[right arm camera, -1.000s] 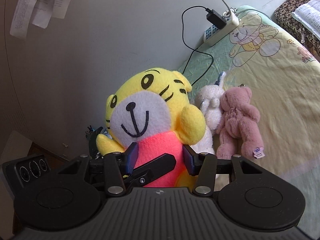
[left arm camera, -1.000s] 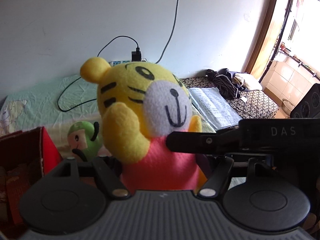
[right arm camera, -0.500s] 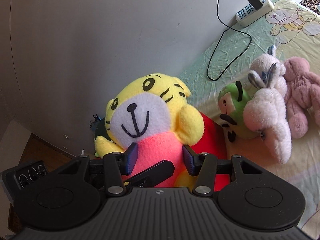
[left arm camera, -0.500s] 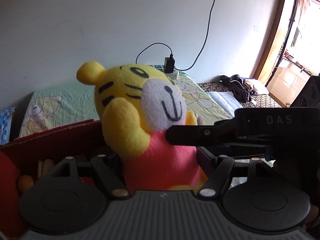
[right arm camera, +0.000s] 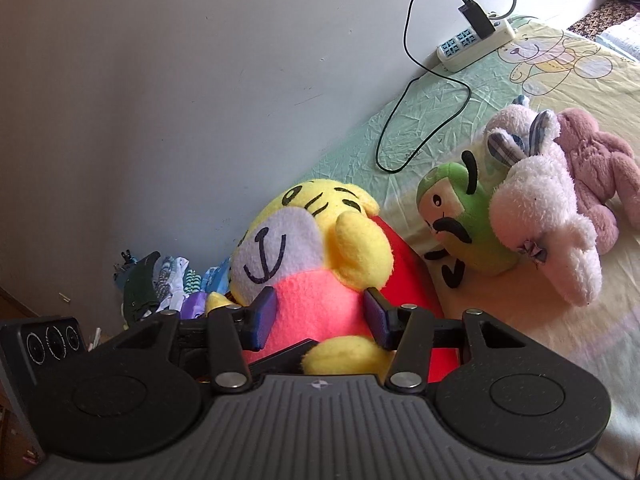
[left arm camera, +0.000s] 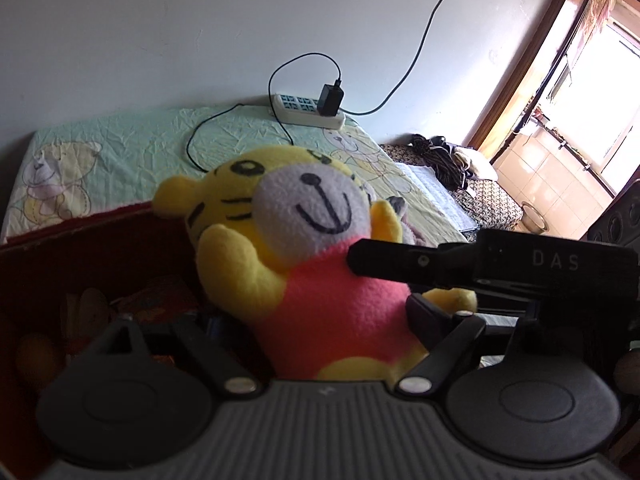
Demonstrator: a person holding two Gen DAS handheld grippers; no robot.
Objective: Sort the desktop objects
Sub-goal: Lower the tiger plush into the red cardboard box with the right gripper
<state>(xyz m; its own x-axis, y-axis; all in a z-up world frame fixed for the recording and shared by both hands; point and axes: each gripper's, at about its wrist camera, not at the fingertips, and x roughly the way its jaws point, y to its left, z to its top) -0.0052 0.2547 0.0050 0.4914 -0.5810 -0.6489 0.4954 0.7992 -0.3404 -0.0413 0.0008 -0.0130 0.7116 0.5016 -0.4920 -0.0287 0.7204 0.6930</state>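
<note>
The yellow plush tiger in a pink shirt (right arm camera: 316,276) is gripped at its pink belly between the two blue-padded fingers of the right gripper (right arm camera: 320,316), and the left gripper (left arm camera: 320,320) clasps the same toy from the opposite side. The tiger hangs over a dark red open-topped box (left arm camera: 100,248) at the end of a pale green cartoon-bear sheet (right arm camera: 440,128). Just beside the box stands a green plush figure with a black moustache (right arm camera: 464,216), touching a white plush rabbit (right arm camera: 540,208) and a dusty pink teddy bear (right arm camera: 596,164). A white power strip (right arm camera: 476,44) lies against the wall.
</note>
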